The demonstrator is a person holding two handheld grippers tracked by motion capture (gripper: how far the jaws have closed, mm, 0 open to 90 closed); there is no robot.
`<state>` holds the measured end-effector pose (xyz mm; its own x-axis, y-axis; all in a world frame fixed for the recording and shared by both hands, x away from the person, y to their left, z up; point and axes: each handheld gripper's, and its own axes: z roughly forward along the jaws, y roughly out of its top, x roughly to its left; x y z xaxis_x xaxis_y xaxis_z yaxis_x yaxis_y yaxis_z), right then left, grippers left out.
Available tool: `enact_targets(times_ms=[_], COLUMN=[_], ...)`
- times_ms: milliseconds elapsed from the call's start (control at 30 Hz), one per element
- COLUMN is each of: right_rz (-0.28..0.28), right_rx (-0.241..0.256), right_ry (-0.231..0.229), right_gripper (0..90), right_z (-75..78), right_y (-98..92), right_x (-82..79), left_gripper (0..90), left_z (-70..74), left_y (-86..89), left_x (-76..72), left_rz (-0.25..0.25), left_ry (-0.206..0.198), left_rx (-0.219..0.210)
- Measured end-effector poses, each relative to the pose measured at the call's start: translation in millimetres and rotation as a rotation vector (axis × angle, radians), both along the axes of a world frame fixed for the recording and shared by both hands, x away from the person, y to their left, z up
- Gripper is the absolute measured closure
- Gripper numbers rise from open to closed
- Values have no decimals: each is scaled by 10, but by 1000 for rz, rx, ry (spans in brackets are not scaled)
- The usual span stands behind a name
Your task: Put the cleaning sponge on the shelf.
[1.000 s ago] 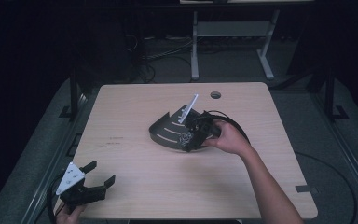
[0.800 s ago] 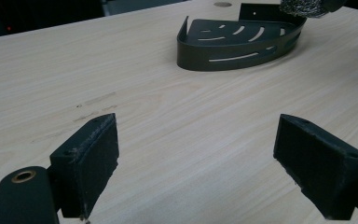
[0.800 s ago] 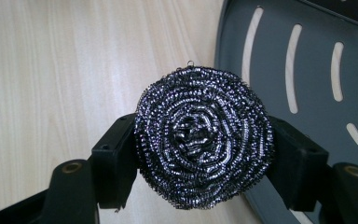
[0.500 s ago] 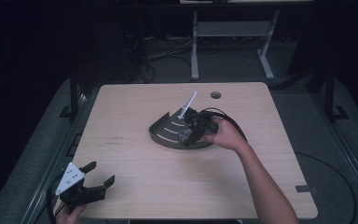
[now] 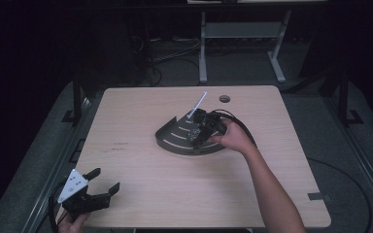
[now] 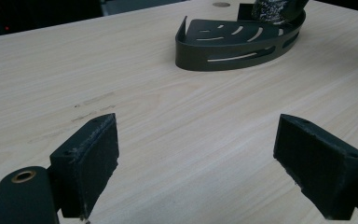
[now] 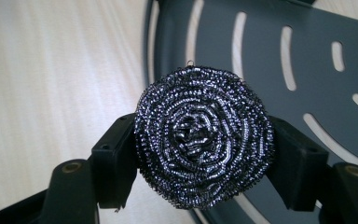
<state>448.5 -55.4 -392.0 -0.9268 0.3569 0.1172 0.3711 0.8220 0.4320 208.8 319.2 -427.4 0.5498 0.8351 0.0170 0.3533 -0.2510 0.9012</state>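
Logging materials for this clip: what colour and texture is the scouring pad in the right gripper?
Shiny silver-grey steel wool, coiled in a spiral; clearest in the right gripper view.

A pale wood surface (image 5: 141,111) fills the middle of the frame. Dark grey floor (image 5: 340,131) surrounds it. A white metal stand (image 5: 243,30) sits top centre, amid cables (image 5: 170,65).

Silvery steel scourer (image 7: 204,135), dark-grey slotted tray (image 5: 175,141)
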Motion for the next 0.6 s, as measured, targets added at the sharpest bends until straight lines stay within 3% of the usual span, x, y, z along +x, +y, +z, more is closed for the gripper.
enact_targets(times_ms=[267, 600], right_rz=[-48, -92], right_rx=[-28, -23], right_ry=[1, 23], right_gripper=[313, 309], right_z=[-150, -283], right_y=[18, 25], right_x=[111, 232], left_gripper=[132, 133], left_z=[5, 12], left_y=[1, -14], left_x=[-2, 1], left_rz=[0, -11], left_ry=[-5, -5], left_rx=[3, 9])
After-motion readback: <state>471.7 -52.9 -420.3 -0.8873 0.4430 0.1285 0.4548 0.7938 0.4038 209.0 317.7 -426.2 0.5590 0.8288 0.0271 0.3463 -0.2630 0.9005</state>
